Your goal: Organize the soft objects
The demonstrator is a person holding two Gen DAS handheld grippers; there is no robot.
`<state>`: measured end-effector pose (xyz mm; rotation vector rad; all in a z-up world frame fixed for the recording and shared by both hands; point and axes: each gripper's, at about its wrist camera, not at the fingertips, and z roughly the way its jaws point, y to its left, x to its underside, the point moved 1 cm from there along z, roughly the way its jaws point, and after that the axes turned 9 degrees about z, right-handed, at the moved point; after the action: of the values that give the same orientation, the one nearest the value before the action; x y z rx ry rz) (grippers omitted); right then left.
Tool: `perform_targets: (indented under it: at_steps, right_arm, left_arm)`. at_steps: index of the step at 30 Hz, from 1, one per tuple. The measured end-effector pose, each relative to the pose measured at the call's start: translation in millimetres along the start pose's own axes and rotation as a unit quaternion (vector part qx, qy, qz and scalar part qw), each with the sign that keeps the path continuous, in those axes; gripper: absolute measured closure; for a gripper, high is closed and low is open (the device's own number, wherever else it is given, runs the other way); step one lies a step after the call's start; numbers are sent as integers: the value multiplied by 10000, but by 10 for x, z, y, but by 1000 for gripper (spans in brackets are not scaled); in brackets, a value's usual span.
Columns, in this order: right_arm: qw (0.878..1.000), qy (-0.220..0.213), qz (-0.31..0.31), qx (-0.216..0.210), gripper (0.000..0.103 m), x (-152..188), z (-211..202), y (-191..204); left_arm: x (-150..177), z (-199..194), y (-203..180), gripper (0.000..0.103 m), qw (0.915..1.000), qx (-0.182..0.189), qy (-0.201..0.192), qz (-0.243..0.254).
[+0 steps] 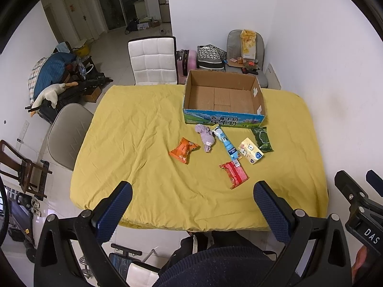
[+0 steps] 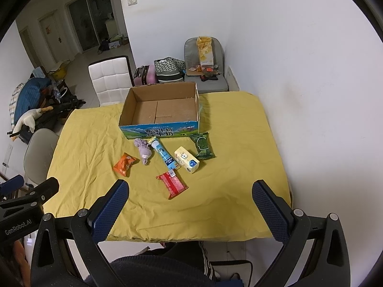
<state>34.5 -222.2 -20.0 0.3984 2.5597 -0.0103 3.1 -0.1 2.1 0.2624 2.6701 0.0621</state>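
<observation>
An empty cardboard box (image 1: 223,95) (image 2: 162,108) stands at the far side of the yellow-covered table (image 1: 148,131) (image 2: 239,143). In front of it lie an orange packet (image 1: 184,152) (image 2: 125,164), a purple cloth (image 1: 205,137) (image 2: 143,150), a blue tube pack (image 1: 226,143) (image 2: 164,155), a cream tissue pack (image 1: 250,153) (image 2: 186,159), a green packet (image 1: 262,138) (image 2: 203,145) and a red packet (image 1: 234,174) (image 2: 172,183). My left gripper (image 1: 192,199) and right gripper (image 2: 190,198) are open and empty, held above the table's near edge.
A white chair (image 1: 153,59) (image 2: 110,81) stands behind the table and a beige chair (image 1: 68,134) (image 2: 39,155) at its left. A grey seat with clutter (image 1: 246,52) (image 2: 204,64) and bags stand by the far wall. The white wall runs close on the right.
</observation>
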Motion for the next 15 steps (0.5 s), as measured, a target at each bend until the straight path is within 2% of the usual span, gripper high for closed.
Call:
perform_targets:
  at_steps: [15]
  right_arm:
    - [10000,-17,-16,-36,0,-62,-76,17]
  left_arm:
    - [8,-40,10,0,10000,-18,-33,-25]
